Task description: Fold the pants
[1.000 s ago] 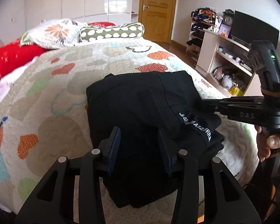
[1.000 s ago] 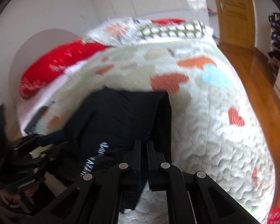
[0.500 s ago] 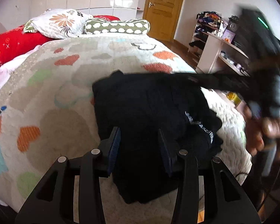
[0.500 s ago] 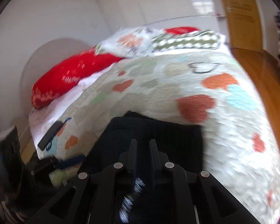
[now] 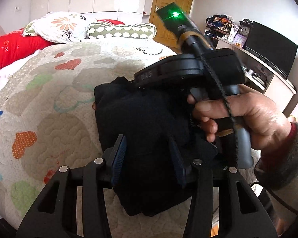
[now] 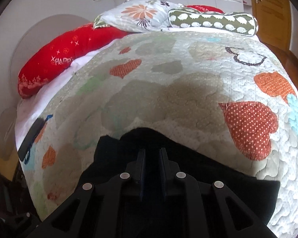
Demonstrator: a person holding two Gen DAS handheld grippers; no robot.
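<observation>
Three pillows line the bed's head: red (image 5: 12,45), floral (image 5: 57,26), green bolster (image 5: 121,30). One pair of black pants (image 5: 141,123) lies folded on the quilt (image 5: 49,103). Left claw (image 5: 149,156) gapes wide above it; the right hand (image 5: 238,115) blocks the television (image 5: 270,45). Right claw (image 6: 152,170) is narrow, over the fabric.

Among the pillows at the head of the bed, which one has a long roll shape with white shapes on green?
The green bolster pillow, lying on the right. The floral pillow is white and flat; the red pillow is plain red.

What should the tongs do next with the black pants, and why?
Probably lift the right tongs clear. The black pants already lie folded in a bundle on the quilt; the left tongs stand open, gripping nothing.
</observation>
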